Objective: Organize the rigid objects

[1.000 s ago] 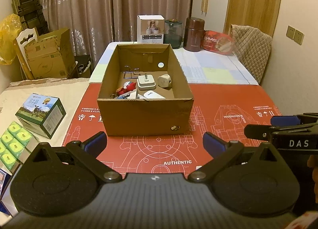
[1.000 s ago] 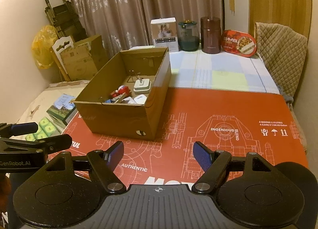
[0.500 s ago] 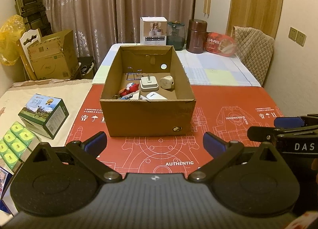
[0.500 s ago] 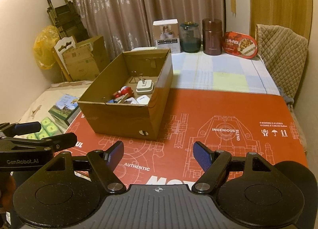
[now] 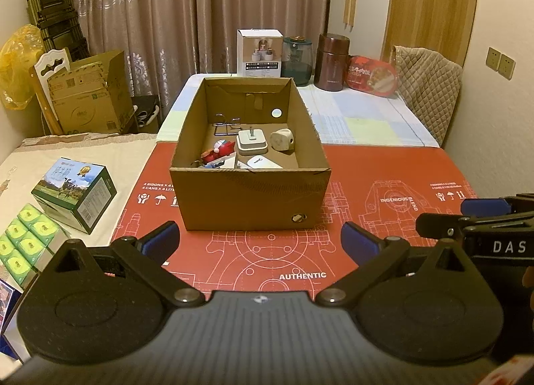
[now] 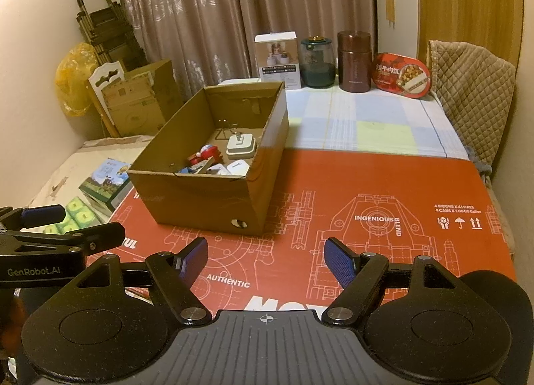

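An open cardboard box [image 5: 250, 198] [image 6: 207, 201] stands on a red printed mat [image 5: 383, 218] [image 6: 367, 218]. Inside lie a white square charger [image 5: 252, 143] [image 6: 240, 146], a round white plug [image 5: 282, 141], a red and white toy [image 5: 220, 151] [image 6: 207, 154], a white flat piece [image 5: 263, 163] [image 6: 237, 166] and a wire stand [image 5: 227, 124]. My left gripper [image 5: 260, 241] is open and empty, short of the box's near wall. My right gripper [image 6: 267, 256] is also open and empty over the mat, right of the box.
At the table's far end stand a white carton [image 5: 258, 52], a dark glass jar [image 5: 297, 61], a brown flask [image 5: 333, 62] and a red food tub [image 5: 372, 76]. A milk carton box [image 5: 73, 194] and green packs [image 5: 23, 244] lie at the left. A quilted chair [image 5: 427, 87] is at the right.
Both views have shifted slightly, the box sitting a touch lower in frame than a second ago. Both grippers stay open and nothing in the box has moved.
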Available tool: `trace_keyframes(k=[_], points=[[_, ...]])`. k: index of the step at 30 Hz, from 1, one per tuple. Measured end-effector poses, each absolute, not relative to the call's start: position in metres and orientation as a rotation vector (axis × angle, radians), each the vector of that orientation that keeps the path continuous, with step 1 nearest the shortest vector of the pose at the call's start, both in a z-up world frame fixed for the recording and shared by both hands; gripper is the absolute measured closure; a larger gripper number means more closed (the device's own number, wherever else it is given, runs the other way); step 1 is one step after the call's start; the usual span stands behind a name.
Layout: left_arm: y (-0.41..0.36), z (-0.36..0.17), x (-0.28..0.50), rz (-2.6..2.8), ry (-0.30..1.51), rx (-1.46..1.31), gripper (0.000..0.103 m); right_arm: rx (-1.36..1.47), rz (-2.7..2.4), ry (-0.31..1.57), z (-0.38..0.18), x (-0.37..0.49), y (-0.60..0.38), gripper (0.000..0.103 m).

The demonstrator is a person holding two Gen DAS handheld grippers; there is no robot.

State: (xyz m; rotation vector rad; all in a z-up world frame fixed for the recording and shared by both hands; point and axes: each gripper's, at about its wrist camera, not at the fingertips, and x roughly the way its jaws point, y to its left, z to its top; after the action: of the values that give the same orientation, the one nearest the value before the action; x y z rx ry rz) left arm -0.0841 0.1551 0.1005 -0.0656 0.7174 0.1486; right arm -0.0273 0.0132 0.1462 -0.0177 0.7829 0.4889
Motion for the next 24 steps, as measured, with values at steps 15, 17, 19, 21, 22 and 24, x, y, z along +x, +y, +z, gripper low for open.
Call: trace_keyframes(k=[15,17,19,21,22,24], points=[[0.1548,0.1002,-0.0837,0.148,0.719,-0.065,0.001,-0.017,0.489,0.786,0.1447,-0.0263,0.0145,0.029],[0.1545,0.1001,-0.083,0.148,0.72,-0.064,0.001,-0.017,0.489,0.787,0.1446,-0.0262,0.0145,0.029],[0.1545,0.1002,-0.0832,0.147,0.72,-0.064,0.001,-0.017,0.487,0.788,0.1442,-0.0259,0.0146,0.029],[0.1543,0.0998,-0.083,0.148,0.72,-0.064,0.001,-0.017,0.487,0.789,0.144,-0.0258,0.0148,0.029],[0.1543,0.0998,-0.0831,0.148,0.72,-0.064,0.001,-0.017,0.487,0.79,0.1436,-0.0255,0.0147,0.029],[0.1543,0.0997,-0.083,0.148,0.719,-0.064,0.001,-0.017,0.487,0.79,0.1433,-0.0255,0.0147,0.029]])
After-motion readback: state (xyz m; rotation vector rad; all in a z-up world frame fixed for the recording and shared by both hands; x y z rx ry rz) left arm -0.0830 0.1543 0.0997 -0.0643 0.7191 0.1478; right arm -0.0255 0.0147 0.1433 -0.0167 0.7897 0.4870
